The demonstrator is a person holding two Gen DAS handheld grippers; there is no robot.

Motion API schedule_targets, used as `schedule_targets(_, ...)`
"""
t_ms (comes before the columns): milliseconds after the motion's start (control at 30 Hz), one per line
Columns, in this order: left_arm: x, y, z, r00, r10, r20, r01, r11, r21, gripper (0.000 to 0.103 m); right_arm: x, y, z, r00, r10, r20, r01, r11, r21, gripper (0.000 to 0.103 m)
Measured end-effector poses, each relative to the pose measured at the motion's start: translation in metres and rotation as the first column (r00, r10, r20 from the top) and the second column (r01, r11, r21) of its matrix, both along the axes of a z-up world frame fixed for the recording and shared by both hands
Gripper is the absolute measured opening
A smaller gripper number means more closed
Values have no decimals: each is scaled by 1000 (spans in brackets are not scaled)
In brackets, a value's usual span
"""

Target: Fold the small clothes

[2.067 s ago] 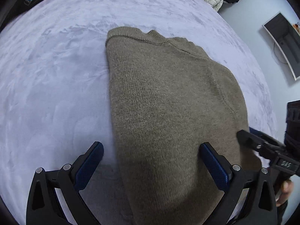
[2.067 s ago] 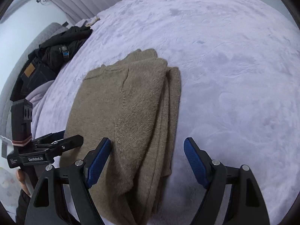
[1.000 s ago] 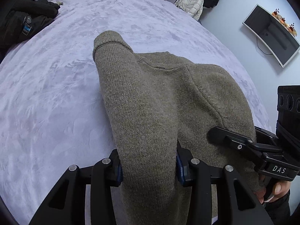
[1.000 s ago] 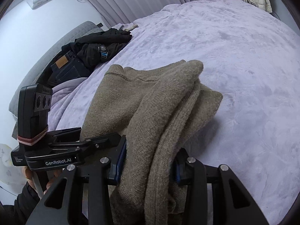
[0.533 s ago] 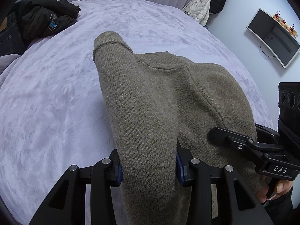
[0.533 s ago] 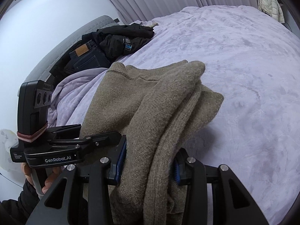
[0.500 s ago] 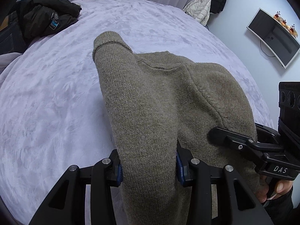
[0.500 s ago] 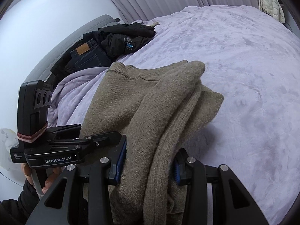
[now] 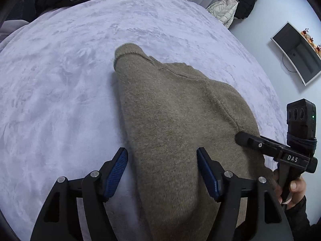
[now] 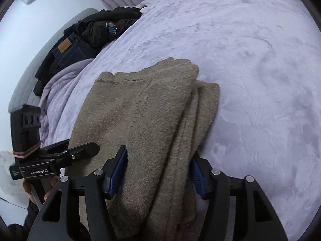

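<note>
**Both grippers letting go of the folded sweater**

The olive-brown knit sweater [image 9: 180, 120] lies folded on the lilac bed [image 9: 60, 80], filling the centre and lower half of the left wrist view, its ribbed edge pointing toward the upper middle of the frame. The left gripper [image 9: 162, 172] sits at the bottom of that frame and its jaws are opening: the blue pads [image 9: 116, 172] stand clear of the cloth on either side, with the near end of the sweater between them and a gap showing at the left pad. So that one is released.

Over to the right wrist view: the same sweater [image 10: 144, 120] runs from the centre down to the bottom edge, stacked layers showing along its right side. The right gripper [image 10: 158, 172] straddles the near end and its jaws are opening too. The left pad sits just off the knit; the right pad is partly hidden behind the layered edge, so contact there cannot be told.

Each gripper shows in the other's view: the right one [image 9: 250, 140] at the right edge, by the sweater's side, a hand [image 9: 295, 188] below it; the left one [image 10: 84, 150] at lower left. A heap of dark clothes [image 10: 96, 30] lies at upper left, and a wall screen [image 9: 297, 54] hangs at upper right of the left view.
</note>
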State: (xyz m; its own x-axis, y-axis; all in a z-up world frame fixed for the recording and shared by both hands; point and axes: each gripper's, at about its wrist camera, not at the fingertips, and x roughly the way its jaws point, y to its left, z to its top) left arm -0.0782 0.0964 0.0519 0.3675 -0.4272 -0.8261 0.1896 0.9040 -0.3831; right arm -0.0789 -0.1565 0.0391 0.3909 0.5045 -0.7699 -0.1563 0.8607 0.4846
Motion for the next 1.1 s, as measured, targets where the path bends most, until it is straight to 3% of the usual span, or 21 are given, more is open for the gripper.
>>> schedule_targets(100,-14,19,28,995,58,82,-61,998,35,71,-11,-14,21,997,-54,50,56,998,-30,64)
schedule_targets(167,-21,25,48,989,66,136,-66,998,-2,71,-21,-15,46,990,-60,124,68,996,-62,64)
schedule_targets(233,-24,19,64,983,40,180,-35,999,-28,71,-37,-4,74,974,12,225,11,995,-99,64)
schedule_targets(333,-19,-6,67,981,-31,191,32,999,-7,71,-56,28,94,939,179,294,-141,979,-147,69)
schedule_targets(467,-6,-39,50,982,-111,154,111,994,6,71,-72,65,76,899,339,277,-288,935,-208,69)
schedule_targets(567,1,-58,30,979,-146,140,130,985,118,71,-72,68,48,908,354,224,-305,925,-225,69)
schedule_targets(633,6,-59,13,983,-156,98,141,980,139,71,-65,60,28,927,326,184,-280,930,-237,69)
schedule_targets(700,4,-60,3,981,-166,102,148,976,162,71,-64,48,20,928,314,199,-279,942,-188,69)
schedule_targets(800,-2,-67,0,973,-186,138,154,964,216,71,-68,42,17,919,326,221,-291,940,-176,69)
schedule_targets(900,1,-65,4,977,-177,120,151,968,199,71,-70,40,13,912,339,233,-301,936,-182,69)
schedule_targets(1000,8,-64,23,977,-176,121,152,971,183,72,-64,34,22,921,334,198,-316,941,-120,69)
schedule_targets(1033,12,-63,31,975,-169,143,140,972,191,75,-58,34,29,924,333,185,-321,942,-96,70)
schedule_targets(1067,18,-61,37,974,-155,163,121,972,204,98,-52,33,38,922,336,191,-325,942,-88,73)
schedule_targets(1100,24,-59,43,973,-126,194,82,973,217,103,-47,31,48,915,342,214,-327,939,-104,77)
